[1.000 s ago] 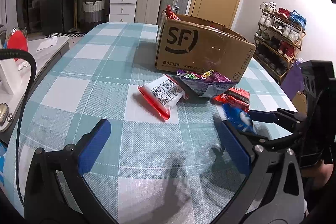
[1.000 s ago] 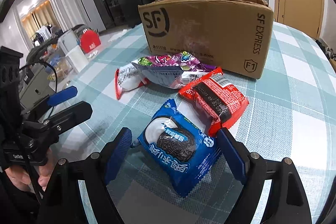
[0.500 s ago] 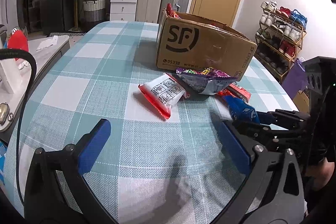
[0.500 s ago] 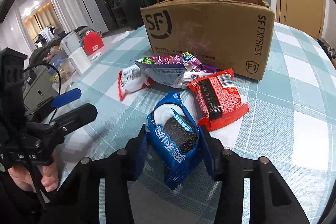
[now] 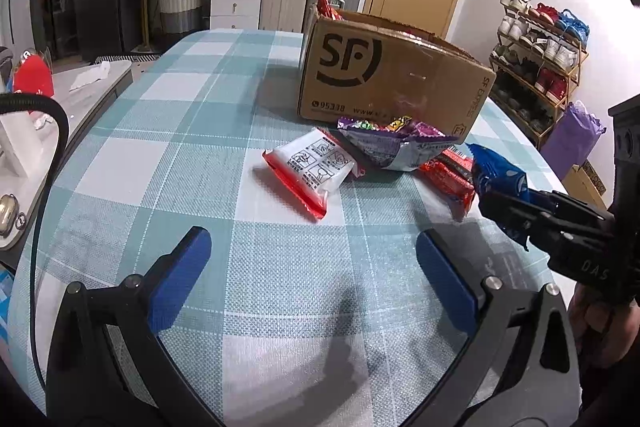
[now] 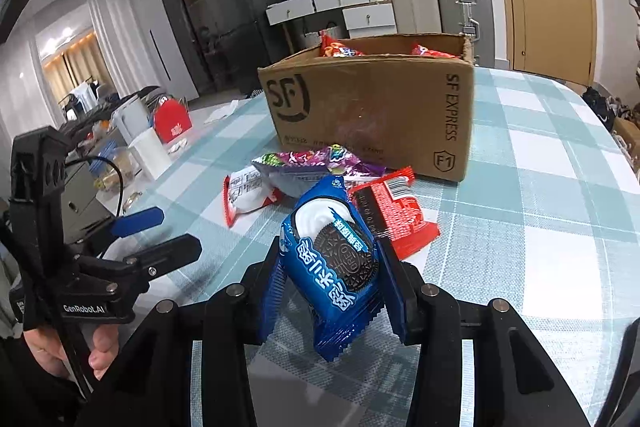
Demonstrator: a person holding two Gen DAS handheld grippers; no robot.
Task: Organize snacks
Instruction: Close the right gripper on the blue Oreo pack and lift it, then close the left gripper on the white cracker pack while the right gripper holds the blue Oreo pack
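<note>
The right gripper (image 6: 332, 267), wide open a second ago, has closed on the blue Oreo packet (image 6: 334, 267) at lower centre and lifts it, ready for the SF cardboard box (image 6: 372, 111) behind, while the left gripper (image 5: 316, 271) stays open and empty.

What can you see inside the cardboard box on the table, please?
Over the rim of the cardboard box, the right wrist view shows two snack packets: an orange-red one at the back left and a red one on the right. The box walls hide everything lower down.
</note>
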